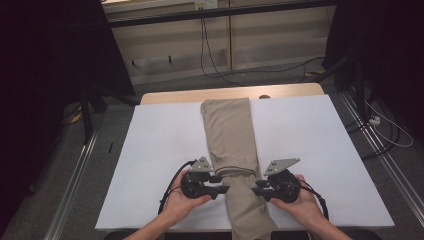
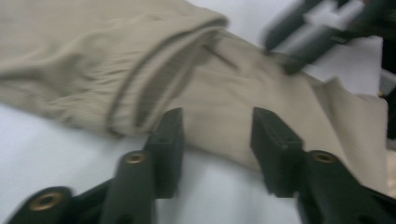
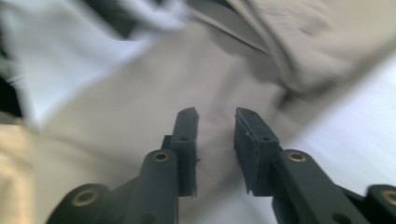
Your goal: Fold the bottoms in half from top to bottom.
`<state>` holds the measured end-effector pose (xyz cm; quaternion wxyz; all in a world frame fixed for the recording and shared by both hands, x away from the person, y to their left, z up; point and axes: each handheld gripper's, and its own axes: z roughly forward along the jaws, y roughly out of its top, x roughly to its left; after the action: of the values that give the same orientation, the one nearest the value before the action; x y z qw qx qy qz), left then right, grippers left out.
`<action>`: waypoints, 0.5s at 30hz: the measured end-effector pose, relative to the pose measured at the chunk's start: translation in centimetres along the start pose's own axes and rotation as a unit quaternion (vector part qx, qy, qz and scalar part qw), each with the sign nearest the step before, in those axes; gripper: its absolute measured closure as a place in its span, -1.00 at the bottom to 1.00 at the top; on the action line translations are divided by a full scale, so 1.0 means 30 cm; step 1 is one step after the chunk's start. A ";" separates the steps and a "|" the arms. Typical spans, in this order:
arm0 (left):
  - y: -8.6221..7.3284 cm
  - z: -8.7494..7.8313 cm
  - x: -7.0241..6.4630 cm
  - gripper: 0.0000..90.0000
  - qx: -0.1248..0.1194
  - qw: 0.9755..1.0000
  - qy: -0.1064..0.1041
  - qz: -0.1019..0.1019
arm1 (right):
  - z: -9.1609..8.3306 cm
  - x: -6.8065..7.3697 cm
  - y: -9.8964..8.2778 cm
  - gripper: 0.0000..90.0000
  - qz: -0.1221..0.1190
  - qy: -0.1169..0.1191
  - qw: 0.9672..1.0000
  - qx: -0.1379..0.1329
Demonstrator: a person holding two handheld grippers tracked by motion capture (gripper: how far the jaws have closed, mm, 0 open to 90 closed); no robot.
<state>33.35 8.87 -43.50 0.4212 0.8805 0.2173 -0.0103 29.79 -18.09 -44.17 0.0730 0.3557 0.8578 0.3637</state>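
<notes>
Under folded trousers (image 1: 232, 145): white cloth (image 1: 160, 150).

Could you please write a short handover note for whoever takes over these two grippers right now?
Left gripper: jaws apart at the left edge of the trousers, pinching nothing.
Right gripper: jaws a little apart at the right edge, also holding nothing.
Trousers: beige, folded into a long narrow strip down the middle of the white table cover, near end hanging over the front edge. A fold edge crosses the strip between the grippers.
Done: lengthwise fold.
Left: probably grip both edges and fold the strip crosswise.
</notes>
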 end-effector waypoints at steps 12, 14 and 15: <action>-0.026 0.062 -0.093 0.77 0.054 0.998 -0.020 0.030 | -0.087 0.132 -0.124 0.62 -0.024 0.051 0.998 0.019; -0.025 0.064 -0.091 0.83 0.052 0.998 -0.017 0.027 | -0.078 0.153 -0.140 0.53 -0.038 0.042 0.998 0.018; -0.027 0.065 -0.087 0.89 0.048 0.999 -0.017 0.018 | -0.080 0.155 -0.141 0.52 -0.036 0.042 0.998 0.017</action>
<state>31.00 6.88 -44.83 0.3824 0.9031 0.1933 -0.0283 23.09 -18.42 -44.68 0.0437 0.3097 0.8786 0.3610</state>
